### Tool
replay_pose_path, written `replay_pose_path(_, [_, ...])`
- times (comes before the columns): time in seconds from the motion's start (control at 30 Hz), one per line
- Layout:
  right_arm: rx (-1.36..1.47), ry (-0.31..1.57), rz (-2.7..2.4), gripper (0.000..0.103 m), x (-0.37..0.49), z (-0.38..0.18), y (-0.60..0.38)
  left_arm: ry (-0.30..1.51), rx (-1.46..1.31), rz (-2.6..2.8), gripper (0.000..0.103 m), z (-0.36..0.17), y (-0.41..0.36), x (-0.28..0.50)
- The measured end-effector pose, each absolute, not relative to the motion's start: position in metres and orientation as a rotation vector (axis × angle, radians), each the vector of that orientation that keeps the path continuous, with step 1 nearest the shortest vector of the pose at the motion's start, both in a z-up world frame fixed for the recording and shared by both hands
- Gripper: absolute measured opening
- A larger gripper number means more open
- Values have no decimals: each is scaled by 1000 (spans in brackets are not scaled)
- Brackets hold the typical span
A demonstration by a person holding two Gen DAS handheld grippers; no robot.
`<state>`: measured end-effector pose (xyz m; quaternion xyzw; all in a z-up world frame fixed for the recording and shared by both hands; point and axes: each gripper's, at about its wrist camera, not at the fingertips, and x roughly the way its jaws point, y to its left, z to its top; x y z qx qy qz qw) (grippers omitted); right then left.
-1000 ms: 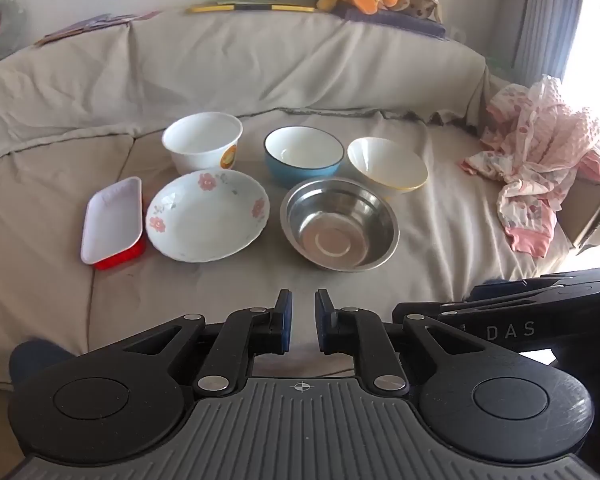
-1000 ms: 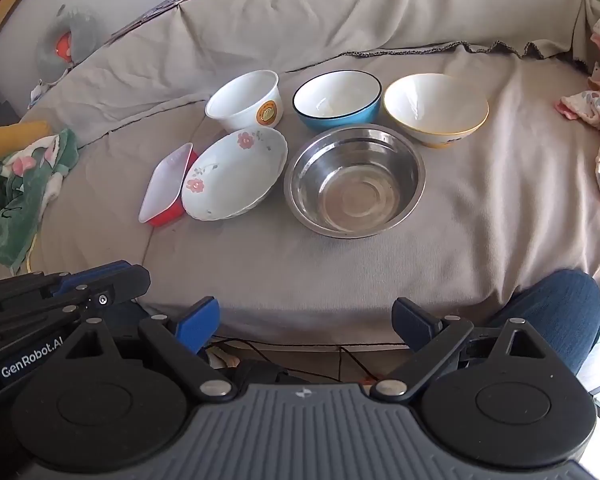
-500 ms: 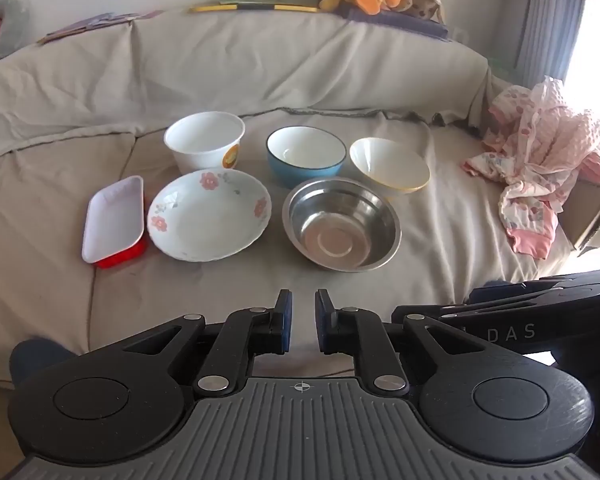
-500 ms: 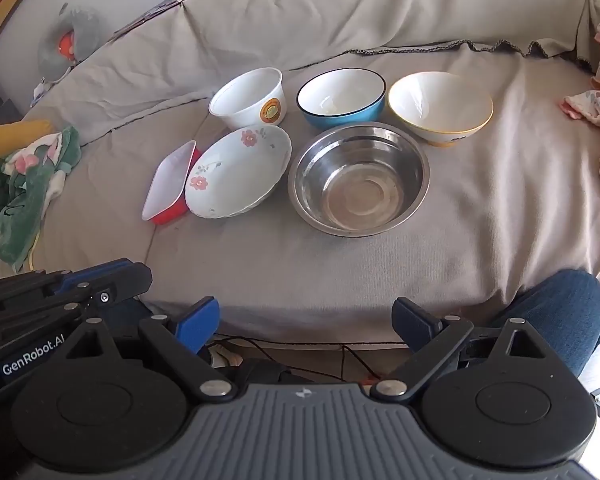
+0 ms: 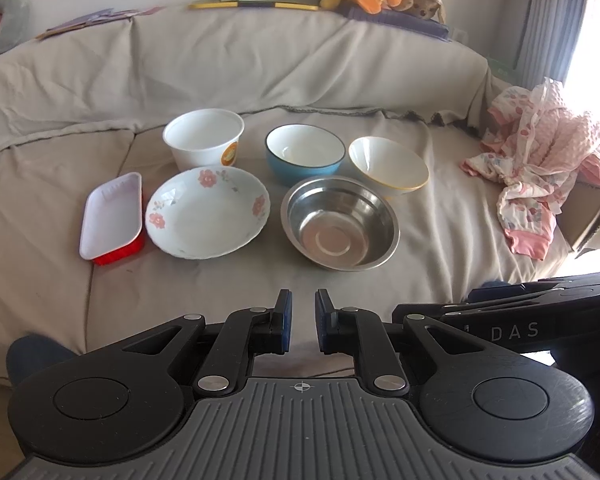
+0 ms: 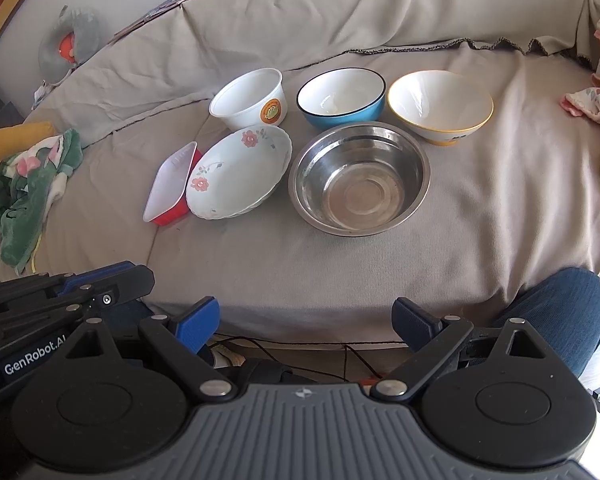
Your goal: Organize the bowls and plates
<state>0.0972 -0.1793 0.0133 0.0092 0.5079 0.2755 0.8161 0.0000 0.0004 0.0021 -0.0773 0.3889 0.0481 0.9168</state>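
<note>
Both grippers idle at sofa edge, dishes untouched.

Left gripper (image 5: pixel 303 320): jaws clenched, nothing between them; steel bowl (image 5: pixel 340 227) just ahead, floral plate (image 5: pixel 207 213) ahead-left. Right gripper (image 6: pixel 306 326): jaws released, wide, empty; steel bowl straight ahead, blue bowl (image 6: pixel 341 97), yellow-rimmed bowl (image 6: pixel 440 106) and white cup (image 6: pixel 249 98) beyond, red tray (image 6: pixel 171 184) far left.

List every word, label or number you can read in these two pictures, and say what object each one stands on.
"GenRobot.AI": white print on the black left gripper, seen from the right wrist.
"DAS": pale letters on the black right gripper, seen from the left wrist; the start is hidden.
Round orange sticker on the white plastic tub: too small to read.
</note>
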Motion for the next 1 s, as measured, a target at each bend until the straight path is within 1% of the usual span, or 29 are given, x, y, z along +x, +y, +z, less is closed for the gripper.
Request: replay_pose_path(1.0, [23,1098,596,94,101,12,-176,802,-172,66,15,1,3,1])
